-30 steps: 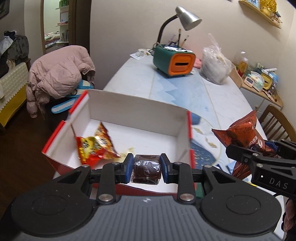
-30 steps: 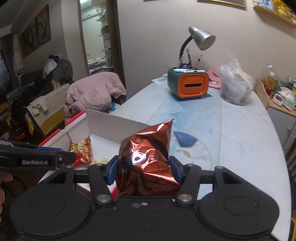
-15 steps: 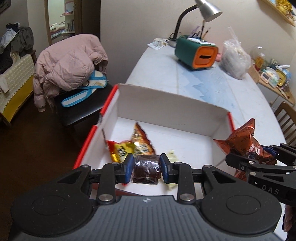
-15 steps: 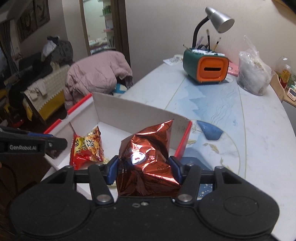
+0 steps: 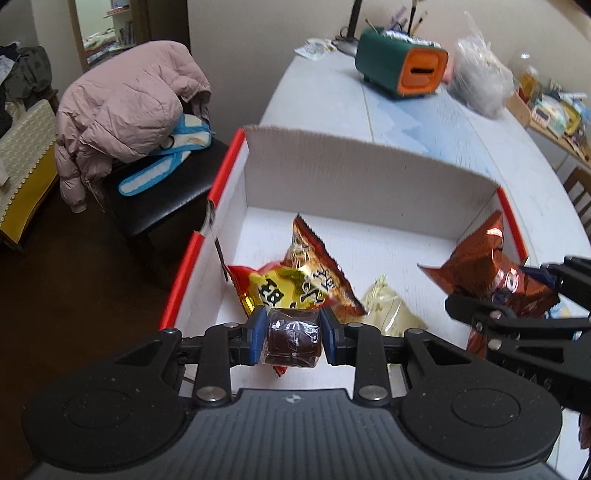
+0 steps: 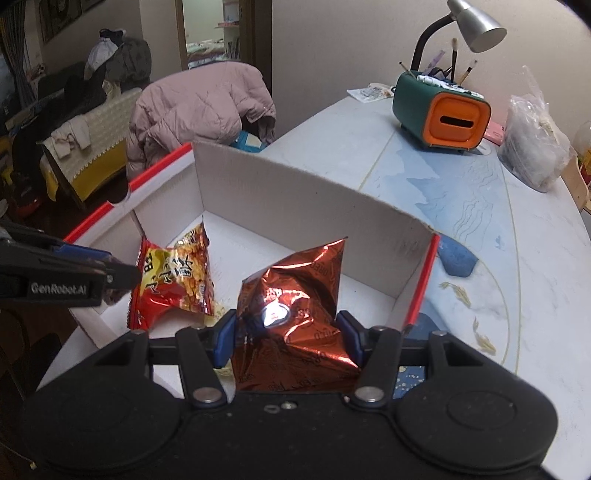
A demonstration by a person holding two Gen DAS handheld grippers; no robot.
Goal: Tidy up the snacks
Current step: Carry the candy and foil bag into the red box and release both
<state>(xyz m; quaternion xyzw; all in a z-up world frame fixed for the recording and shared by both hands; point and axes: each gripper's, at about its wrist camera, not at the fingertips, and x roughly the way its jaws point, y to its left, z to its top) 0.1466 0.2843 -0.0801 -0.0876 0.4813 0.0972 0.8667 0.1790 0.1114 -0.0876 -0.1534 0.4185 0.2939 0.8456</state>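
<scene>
Both snacks hang over the box (image 5: 354,181): left gripper (image 5: 293,334) pinches a cake (image 5: 291,338), right gripper (image 6: 288,338) a foil bag (image 6: 295,317); next, probably lower and release.

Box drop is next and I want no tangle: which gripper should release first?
Left, probably. The left gripper holds the brown snack above the box floor; the right gripper holds its foil bag by the rim.

My left gripper (image 5: 293,334) hides the lower part of the red-and-yellow snack bag (image 5: 295,286), and the pale yellow packet (image 5: 388,308) beside it is half covered too (its print is too blurred to read). The desk lamp (image 5: 352,26) loses its head past the top edge.
</scene>
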